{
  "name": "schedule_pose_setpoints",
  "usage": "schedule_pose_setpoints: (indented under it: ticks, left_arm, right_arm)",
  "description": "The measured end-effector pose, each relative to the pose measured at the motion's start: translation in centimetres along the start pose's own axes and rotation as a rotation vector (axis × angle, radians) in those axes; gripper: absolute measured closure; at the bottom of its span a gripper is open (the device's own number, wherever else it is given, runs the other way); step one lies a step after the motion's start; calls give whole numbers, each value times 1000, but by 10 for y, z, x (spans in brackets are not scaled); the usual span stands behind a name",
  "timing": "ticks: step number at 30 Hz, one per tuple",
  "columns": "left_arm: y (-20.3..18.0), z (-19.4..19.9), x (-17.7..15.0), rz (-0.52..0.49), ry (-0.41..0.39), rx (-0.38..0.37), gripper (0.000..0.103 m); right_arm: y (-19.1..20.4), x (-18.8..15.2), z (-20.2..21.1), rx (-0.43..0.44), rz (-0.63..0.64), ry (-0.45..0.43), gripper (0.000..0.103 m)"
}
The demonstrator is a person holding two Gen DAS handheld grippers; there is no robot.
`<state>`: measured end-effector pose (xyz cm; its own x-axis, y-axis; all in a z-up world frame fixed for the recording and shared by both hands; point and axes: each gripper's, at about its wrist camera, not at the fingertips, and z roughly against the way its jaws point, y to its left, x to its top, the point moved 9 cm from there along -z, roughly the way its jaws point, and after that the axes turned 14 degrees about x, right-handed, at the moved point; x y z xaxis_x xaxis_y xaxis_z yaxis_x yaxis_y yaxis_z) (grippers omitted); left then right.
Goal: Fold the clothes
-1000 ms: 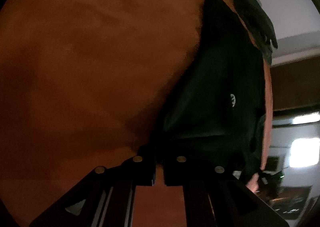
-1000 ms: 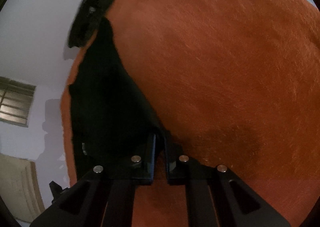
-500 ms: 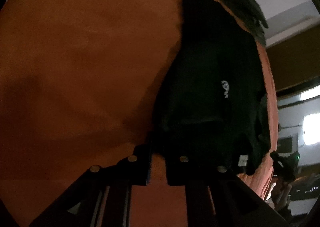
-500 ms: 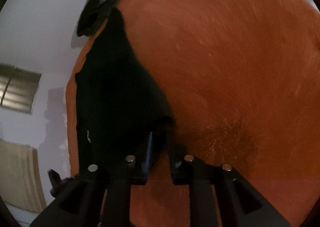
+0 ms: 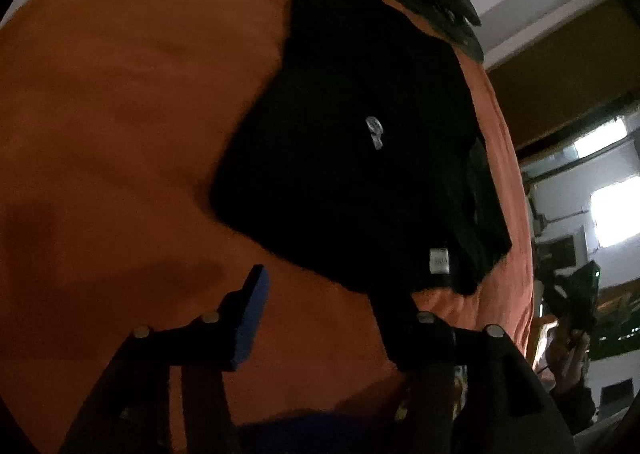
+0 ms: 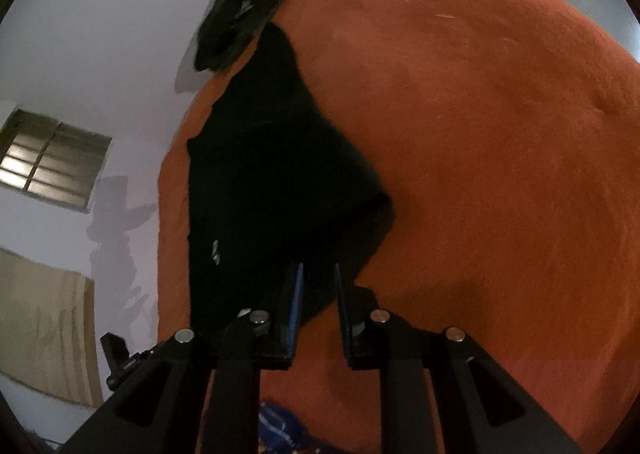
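Orange blanket (image 5: 120, 114): a fuzzy cover spread under everything, ahead of and beneath both grippers; it serves as the flat bed for folding, so the garment lies smooth on it.
Black garment (image 5: 360, 158): folded into a rough rectangle, lying flat just ahead of the left gripper and ahead and to the left of the right one. A small pale logo (image 5: 375, 132) faces up and a white label (image 5: 438, 261) shows at the near edge, which suggests a fold has been laid and the cloth let settle.
Dark pile (image 5: 428, 2): more dark cloth at the far edge of the blanket, beyond the garment and well apart from both grippers; probably set aside there to keep the folding area free, though whether done or waiting I cannot tell.
Left gripper (image 5: 324, 308): its jaws have just been opening and stand wide, nothing between them; the near edge of the garment lies just beyond the fingertips, untouched. That reads as a release after laying the fold.
Right gripper (image 6: 318, 282): jaws a narrow gap apart, having parted a little just before now; the garment's near corner is seen through the gap, lying on the blanket below, and the pads do not appear to pinch it.
Step in hand: likely both hands letting go, ready for the next fold.
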<state>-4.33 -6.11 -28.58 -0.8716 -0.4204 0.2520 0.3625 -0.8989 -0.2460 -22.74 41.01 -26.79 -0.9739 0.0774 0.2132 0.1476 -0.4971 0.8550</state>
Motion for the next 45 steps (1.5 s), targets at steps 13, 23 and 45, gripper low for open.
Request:
schedule_pose_setpoints:
  ticks: [13,23,45]
  left_arm:
    - [-58,4,-34,-271,-229,205,31]
    - [-70,-26,-71,-241,-120,154,26]
    - [-45,-7,-56,-916,-373,393,26]
  right_arm:
    - [86,-62,-34,-102,447,-55,88]
    - [72,-130,-96,-157,475,140,88]
    - [28,-98,-81,-613,1193,389,13]
